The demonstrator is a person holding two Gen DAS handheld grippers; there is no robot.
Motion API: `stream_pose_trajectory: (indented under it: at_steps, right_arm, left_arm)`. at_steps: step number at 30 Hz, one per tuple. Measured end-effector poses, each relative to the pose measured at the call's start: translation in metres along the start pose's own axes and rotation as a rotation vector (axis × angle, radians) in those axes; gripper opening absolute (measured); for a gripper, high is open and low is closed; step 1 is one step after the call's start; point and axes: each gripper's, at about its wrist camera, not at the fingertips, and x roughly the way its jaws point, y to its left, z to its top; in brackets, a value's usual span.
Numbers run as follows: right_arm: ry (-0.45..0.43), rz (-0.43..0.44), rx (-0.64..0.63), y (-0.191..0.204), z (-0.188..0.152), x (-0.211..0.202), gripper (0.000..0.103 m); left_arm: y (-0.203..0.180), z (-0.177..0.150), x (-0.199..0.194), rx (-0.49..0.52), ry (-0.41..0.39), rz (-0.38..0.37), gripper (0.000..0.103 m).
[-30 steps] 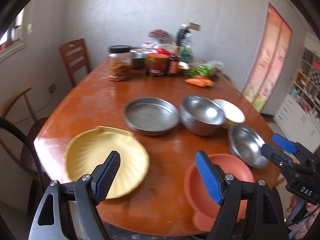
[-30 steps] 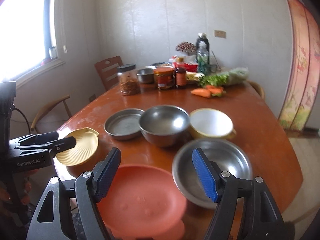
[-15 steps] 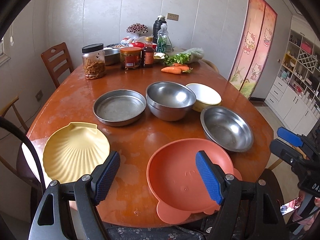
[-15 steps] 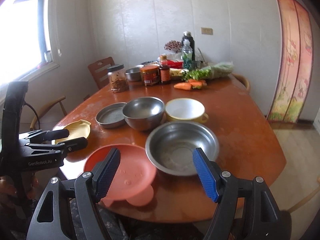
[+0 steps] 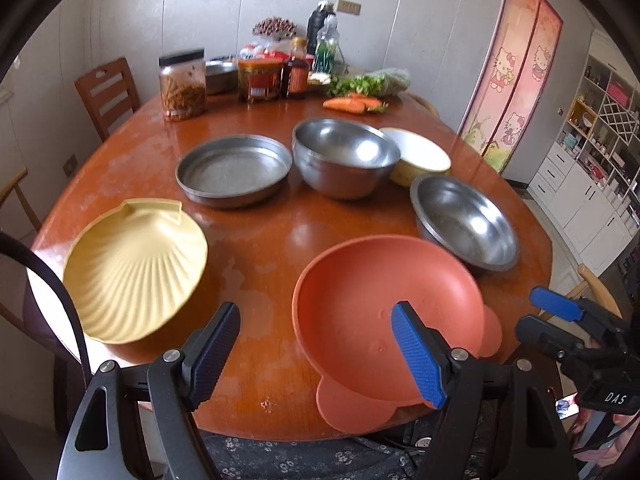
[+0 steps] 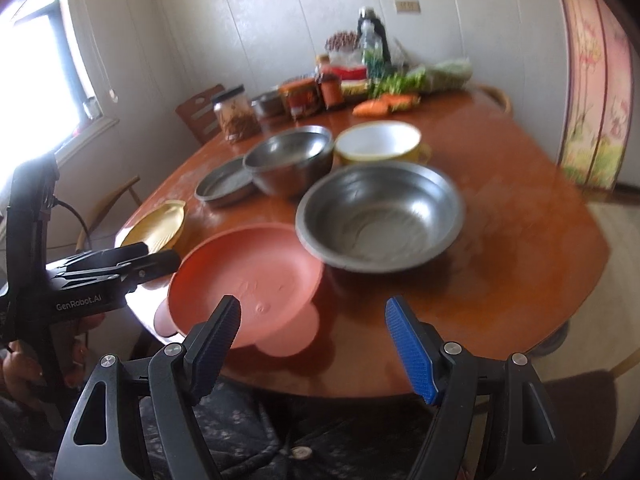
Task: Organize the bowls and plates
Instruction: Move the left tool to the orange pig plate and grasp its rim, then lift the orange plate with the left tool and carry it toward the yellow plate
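Note:
On the round wooden table [image 5: 260,240] lie a yellow shell-shaped plate [image 5: 136,268], an orange bear-shaped plate [image 5: 376,304], a flat steel pan [image 5: 234,170], a deep steel bowl [image 5: 344,156], a yellow-rimmed white bowl [image 5: 420,156] and a wide steel bowl [image 5: 464,220]. My left gripper [image 5: 316,356] hovers open over the near edge, between the shell plate and the orange plate [image 6: 248,276]. My right gripper [image 6: 312,344] is open above the near edge, in front of the orange plate and the wide steel bowl [image 6: 380,212]. Neither gripper holds anything.
Jars, bottles, greens and carrots [image 5: 352,104] crowd the far side of the table. Wooden chairs [image 5: 108,96] stand at the left. A cabinet with shelves [image 5: 592,140] fills the right. A person's lap in patterned cloth [image 6: 280,440] sits below the table edge.
Both grippers have come lower and closer to the near table edge, and both views have swung across the dishes. Their jaws stay equally wide. No dish has moved.

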Motion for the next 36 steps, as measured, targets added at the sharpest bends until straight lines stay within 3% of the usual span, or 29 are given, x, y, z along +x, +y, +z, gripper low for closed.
stream_pose_trajectory:
  at_steps: [10,17,21,26,29,36]
  right_arm:
    - [0.064,0.036,0.053,-0.005,-0.004,0.041,0.076]
    - [0.061,-0.006,-0.060,0.011,-0.004,0.052,0.046]
    - [0.072,0.011,-0.089,0.015,-0.007,0.058,0.039]
    - [0.069,0.040,-0.107,0.023,-0.007,0.060,0.037]
    - [0.065,0.040,-0.119,0.033,-0.005,0.064,0.037]
    - [0.063,0.061,-0.135,0.047,-0.005,0.068,0.037]
  left_arm:
    - [-0.002,-0.015,0.021,-0.001,0.068,0.011,0.078]
    - [-0.004,-0.020,0.031,-0.017,0.112,0.028,0.078]
    - [-0.004,-0.022,0.032,-0.017,0.114,0.034,0.077]
    - [-0.008,-0.026,0.028,-0.014,0.099,0.006,0.058]
    - [-0.006,-0.027,0.027,-0.013,0.087,0.038,0.056]
    - [0.012,-0.028,0.019,-0.067,0.068,0.032,0.050]
